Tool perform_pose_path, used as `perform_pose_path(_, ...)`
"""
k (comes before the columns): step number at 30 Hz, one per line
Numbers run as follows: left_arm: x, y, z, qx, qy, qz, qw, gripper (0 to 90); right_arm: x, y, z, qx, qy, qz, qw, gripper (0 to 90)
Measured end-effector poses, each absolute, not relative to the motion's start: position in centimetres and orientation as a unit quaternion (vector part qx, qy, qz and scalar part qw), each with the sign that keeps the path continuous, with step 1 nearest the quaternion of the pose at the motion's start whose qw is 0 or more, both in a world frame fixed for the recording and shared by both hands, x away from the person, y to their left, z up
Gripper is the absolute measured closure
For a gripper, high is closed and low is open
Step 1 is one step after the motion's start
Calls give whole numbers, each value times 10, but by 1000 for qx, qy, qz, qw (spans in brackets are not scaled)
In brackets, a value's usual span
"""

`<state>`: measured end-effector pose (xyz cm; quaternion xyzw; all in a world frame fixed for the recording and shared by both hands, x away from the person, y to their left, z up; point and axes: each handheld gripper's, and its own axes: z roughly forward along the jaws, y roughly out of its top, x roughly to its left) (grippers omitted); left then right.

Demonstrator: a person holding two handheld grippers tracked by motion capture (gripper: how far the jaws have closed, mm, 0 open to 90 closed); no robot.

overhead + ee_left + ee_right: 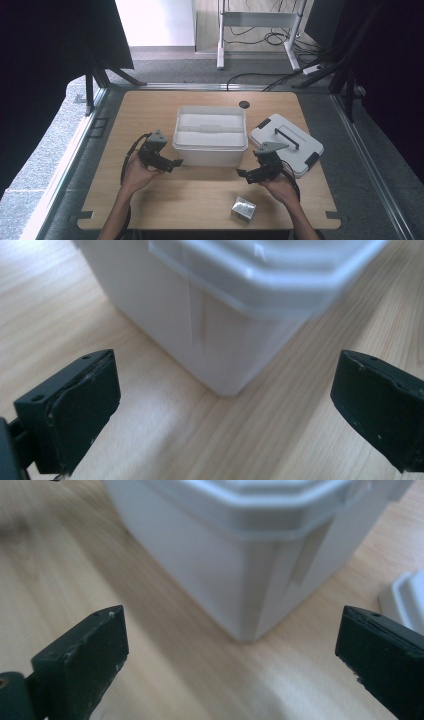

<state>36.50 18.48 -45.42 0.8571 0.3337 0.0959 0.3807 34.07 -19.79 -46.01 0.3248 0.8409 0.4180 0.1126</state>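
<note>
Flanking white box (pixel 210 135) at desk (pixel 150 200) centre: your left hand-held gripper (pixel 175 163) and right hand-held gripper (pixel 242 173) both gape wide, holding nothing. Lid (pixel 285 143) already off, lying right of box. Small silvery cube (pixel 243 209) untouched near front edge; packing and closing probably remain.

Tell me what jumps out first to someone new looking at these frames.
The open white box at the middle of the wooden table draws the eye first, with its lid, black handle up, lying flat just to its right. The left gripper and right gripper flank the box's near corners, jaws wide open and holding nothing. A small silvery packet sits near the table's front edge, by the person's right forearm.
</note>
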Motion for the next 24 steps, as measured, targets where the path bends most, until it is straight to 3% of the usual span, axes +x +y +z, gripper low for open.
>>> perform_pose_path(10,384,162,-456,868,306,79,382,0,375,-182,-462,316,835,437,111,66)
perform_pose_path(24,352,154,-454,875,313,89,359,0,355,-184,-461,300,841,441,87,46)
